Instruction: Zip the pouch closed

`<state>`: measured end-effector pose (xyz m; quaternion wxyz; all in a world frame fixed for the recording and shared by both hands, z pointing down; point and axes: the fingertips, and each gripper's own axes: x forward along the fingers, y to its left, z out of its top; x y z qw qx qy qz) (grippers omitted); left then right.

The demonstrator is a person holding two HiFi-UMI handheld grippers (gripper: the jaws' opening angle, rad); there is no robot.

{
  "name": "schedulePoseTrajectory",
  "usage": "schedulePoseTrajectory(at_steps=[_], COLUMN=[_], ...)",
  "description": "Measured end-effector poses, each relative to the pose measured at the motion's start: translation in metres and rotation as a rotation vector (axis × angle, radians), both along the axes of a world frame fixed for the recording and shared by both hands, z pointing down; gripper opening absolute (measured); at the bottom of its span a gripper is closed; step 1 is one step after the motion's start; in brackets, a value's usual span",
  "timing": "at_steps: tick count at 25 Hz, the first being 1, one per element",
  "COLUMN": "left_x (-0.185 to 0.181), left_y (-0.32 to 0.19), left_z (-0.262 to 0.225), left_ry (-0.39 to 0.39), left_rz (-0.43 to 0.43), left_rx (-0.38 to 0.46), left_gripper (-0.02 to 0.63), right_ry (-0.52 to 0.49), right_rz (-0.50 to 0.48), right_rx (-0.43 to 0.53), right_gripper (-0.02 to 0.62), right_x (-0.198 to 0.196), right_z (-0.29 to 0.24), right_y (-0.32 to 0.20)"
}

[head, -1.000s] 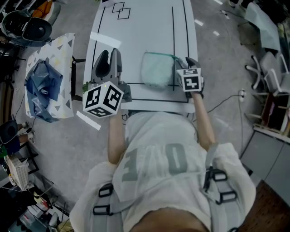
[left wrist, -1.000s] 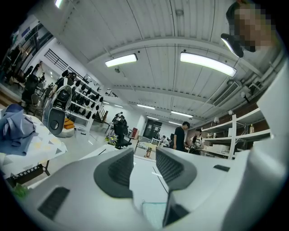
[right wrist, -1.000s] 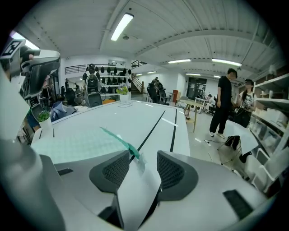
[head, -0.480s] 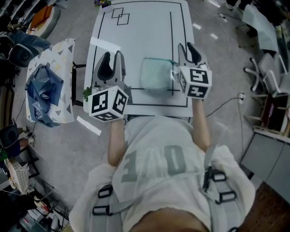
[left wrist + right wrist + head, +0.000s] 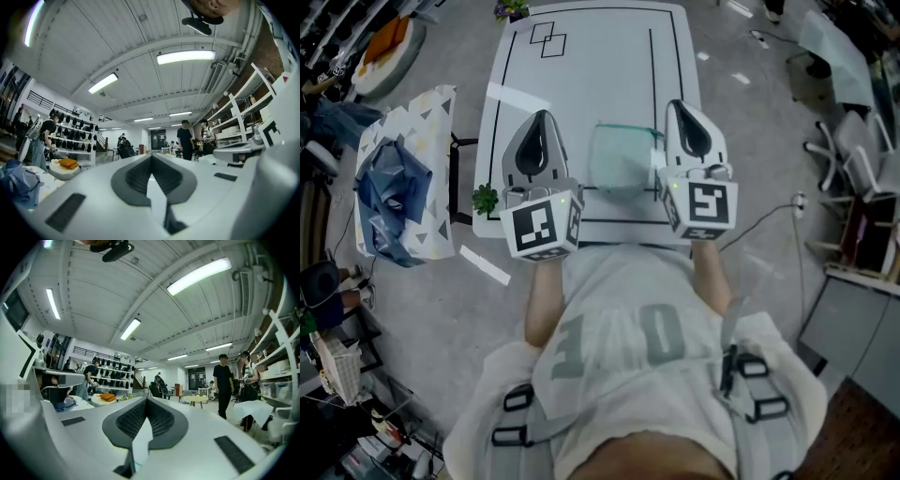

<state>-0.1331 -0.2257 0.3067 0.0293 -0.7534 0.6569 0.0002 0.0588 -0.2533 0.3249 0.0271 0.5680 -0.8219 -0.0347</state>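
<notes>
A pale green pouch (image 5: 622,157) lies flat on the white table (image 5: 591,66), near its front edge. Nothing touches it. My left gripper (image 5: 541,115) is held up level to the left of the pouch, jaws shut with nothing between them. My right gripper (image 5: 682,104) hovers just right of the pouch, also shut and empty. Both gripper views look out across the room, not at the table. The left gripper (image 5: 151,157) and right gripper (image 5: 146,401) show their ribbed pads pressed together. The pouch's zip is too small to make out.
A side table with a patterned cloth and a blue garment (image 5: 389,178) stands left of the white table, with a small plant (image 5: 485,198) beside it. Chairs and a cable (image 5: 769,208) are on the right. People (image 5: 224,383) stand far off in the room.
Both grippers rose above the table. The right one lifted away from the pouch's right edge. Both pairs of jaws went from open to shut.
</notes>
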Motion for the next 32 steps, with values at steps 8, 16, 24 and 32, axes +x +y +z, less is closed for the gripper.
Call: schedulePoseTrajectory(at_steps=[8,16,24,32], left_x=[0.012,0.005,-0.002,-0.004], left_y=[0.006,0.003,-0.001,-0.003], left_z=[0.008,0.012,0.012,0.021], left_ry=[-0.003,0.015,0.019,0.018], left_rz=[0.016,0.012,0.001,-0.004], left_rx=[-0.013,-0.035,-0.049,-0.070], left_gripper=[0.006,0.006,0.006,0.006], right_ry=[0.020,0.022,0.014,0.024], right_rz=[-0.065,-0.075,-0.056,-0.045], right_rx=[-0.013,-0.021,-0.044,-0.053], right_gripper=[0.008,0.008,0.008,0.008], right_x=[-0.018,-0.021,-0.017,-0.010], right_z=[0.009,0.011,0.015,0.023], right_y=[0.014,0.012,0.006,0.003])
